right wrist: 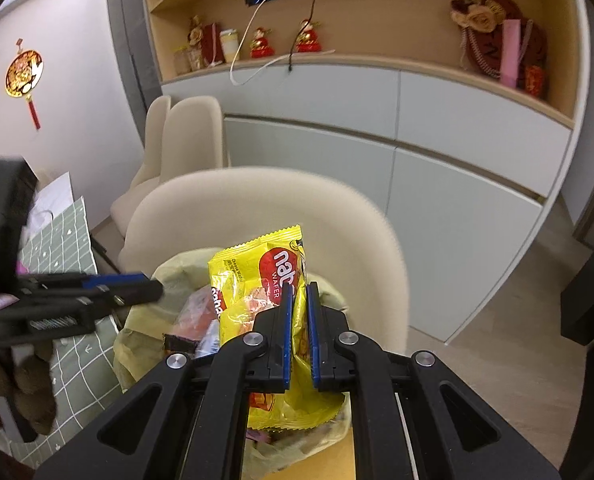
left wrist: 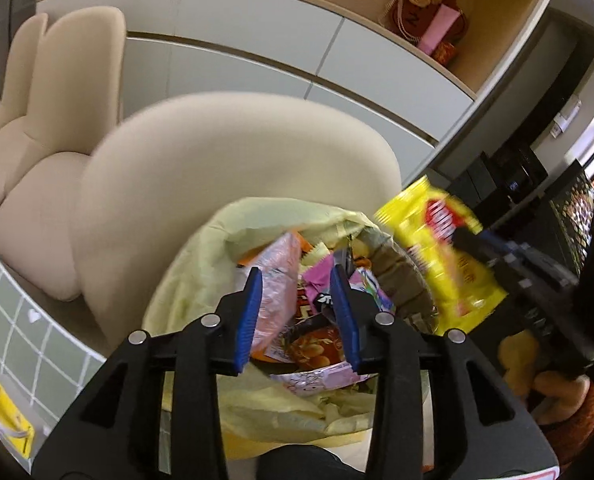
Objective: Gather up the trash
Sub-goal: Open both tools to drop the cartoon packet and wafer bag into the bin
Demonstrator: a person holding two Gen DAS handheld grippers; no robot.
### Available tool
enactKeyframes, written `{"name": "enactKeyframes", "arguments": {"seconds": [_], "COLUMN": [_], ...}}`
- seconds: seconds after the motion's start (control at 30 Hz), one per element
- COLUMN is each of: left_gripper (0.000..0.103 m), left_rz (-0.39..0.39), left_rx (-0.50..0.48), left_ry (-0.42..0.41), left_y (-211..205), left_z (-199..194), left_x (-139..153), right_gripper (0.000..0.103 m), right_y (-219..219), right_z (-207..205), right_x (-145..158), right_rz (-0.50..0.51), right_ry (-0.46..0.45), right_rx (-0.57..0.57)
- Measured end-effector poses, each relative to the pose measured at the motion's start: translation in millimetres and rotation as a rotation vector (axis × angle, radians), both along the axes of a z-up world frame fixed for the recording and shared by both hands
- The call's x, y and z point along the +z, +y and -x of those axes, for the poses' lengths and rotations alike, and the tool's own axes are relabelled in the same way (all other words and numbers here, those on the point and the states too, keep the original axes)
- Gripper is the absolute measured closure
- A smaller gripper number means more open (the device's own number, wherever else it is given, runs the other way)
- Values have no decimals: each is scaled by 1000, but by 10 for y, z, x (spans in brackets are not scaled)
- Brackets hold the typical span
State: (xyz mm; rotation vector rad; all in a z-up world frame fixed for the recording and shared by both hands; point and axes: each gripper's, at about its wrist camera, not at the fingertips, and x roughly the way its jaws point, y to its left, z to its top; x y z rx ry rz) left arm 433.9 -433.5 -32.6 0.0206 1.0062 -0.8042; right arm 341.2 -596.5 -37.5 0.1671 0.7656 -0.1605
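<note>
Backing the scene, a long run of grey cabinet fronts under a wooden shelf niche, carrying small red figurines and a dark red bouquet box with cream roses; hanging on the white wall at the left, a round gold ornament with a red tassel; standing in front of the cabinets, a cream rounded chair back, with a second cream chair behind it.

Sitting just before the near chair, a bin lined with a pale yellow trash bag, holding a heap of snack wrappers in pink, orange and red; lying alongside on the left, a green grid-patterned cloth.

Hovering directly over the bag's mouth, left gripper, blue pads spread apart with nothing between them, wrappers showing through the gap; reaching in from the left edge of the right wrist view as a dark, blurred arm.

Clamping a yellow wafer packet between nearly closed blue pads, right gripper; packet standing upright above the bag's opening, its lower end crumpled below the fingers, over the rubbish, contact with it not discernible; same packet appearing blurred at the right of the left wrist view, beside the bag's rim.
</note>
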Motion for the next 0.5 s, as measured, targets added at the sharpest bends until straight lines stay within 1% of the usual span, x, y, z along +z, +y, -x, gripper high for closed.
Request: {"name": "enactKeyframes", "arguments": {"seconds": [0.13, 0.2, 0.27, 0.33, 0.4, 0.5], "left_gripper": [66, 66, 65, 64, 64, 62], "left_rz": [11, 18, 28, 37, 38, 32], "left_rx": [38, 56, 82, 123, 174, 250], "left_ry": [-13, -16, -21, -26, -24, -18], "left_y": [233, 348, 486, 652, 916, 1283], "left_z": [44, 76, 115, 166, 224, 296], "left_x": [108, 151, 205, 267, 294, 304], "right_gripper": [94, 94, 94, 94, 94, 94], "right_y": [90, 137, 222, 357, 455, 600], "right_z": [-110, -160, -231, -299, -358, -366], "right_x": [-171, -227, -296, -390, -462, -525], "right_rz": [-39, -65, -77, -50, -27, 25], "right_ry": [12, 10, 31, 66, 99, 121], "right_rx": [12, 30, 60, 96, 120, 133]}}
